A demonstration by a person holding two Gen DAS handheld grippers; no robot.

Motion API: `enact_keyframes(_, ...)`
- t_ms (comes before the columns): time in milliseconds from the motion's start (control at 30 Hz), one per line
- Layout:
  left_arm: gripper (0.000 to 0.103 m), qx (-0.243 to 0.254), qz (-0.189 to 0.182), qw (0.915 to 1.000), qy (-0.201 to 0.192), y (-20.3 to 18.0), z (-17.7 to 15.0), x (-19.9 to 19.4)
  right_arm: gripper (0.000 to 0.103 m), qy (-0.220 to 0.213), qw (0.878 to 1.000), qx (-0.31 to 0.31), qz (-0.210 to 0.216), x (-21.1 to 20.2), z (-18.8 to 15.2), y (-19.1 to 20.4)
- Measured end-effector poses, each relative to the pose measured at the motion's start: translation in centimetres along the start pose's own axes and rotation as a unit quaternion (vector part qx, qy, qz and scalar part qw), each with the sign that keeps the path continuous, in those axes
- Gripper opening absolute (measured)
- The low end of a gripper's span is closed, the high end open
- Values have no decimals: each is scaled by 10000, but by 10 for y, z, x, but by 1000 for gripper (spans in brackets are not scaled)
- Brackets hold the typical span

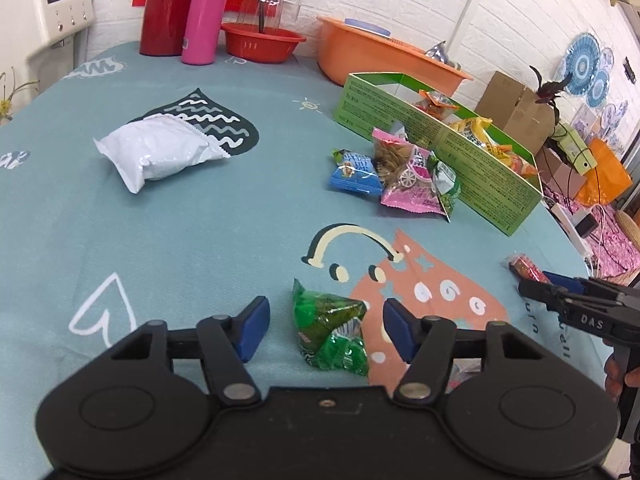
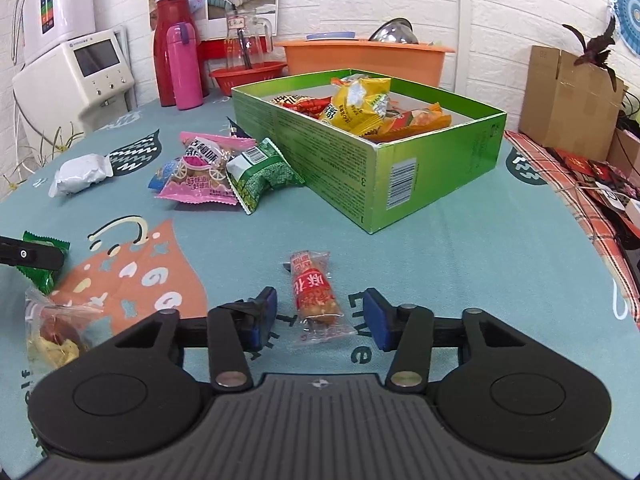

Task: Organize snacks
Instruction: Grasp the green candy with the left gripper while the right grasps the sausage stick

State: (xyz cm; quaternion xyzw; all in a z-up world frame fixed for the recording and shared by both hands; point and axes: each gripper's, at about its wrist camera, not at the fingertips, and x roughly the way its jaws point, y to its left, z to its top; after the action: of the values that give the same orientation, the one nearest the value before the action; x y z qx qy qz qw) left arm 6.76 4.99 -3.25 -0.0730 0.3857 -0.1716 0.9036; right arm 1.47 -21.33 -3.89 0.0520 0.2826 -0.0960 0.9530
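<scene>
Landmark: we place everything from the green box (image 2: 360, 160), open-topped and already holding several packets
Left gripper (image 1: 324, 328): we see its blue pads spread either side of the green packet (image 1: 332, 332), touching neither side
Right gripper (image 2: 322, 316): its pads stand apart around the red packet (image 2: 316, 296), a gap on both sides, nothing clamped
Green packet: well in front of the box, on the tablecloth (image 1: 200, 240)
Red packet: just in front of the box's near corner, lying lengthwise between the jaws
Other snacks: a pink packet (image 2: 200, 176) and a green pouch (image 2: 260, 176) lean by the box's left wall; a white pack (image 1: 156, 152) lies far left of it
Handling: we judge both packets light, crinkly and slick, with contents that could crush
Hold: we would pinch the red one across its filled middle, the green one across its puffed body, gently, not by the flat sealed ends
</scene>
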Motion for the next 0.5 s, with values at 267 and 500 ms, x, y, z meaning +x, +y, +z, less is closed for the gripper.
enact_keyframes(267, 63, 232, 224, 9995, 47, -4, -4, -1, 43, -1, 9998, -120, 151, -4, -3, 11)
enact_keyframes(500, 66, 422, 360, 9985, 8, -10, -1, 5, 49, -28, 9998, -34, 200, -2, -2, 10)
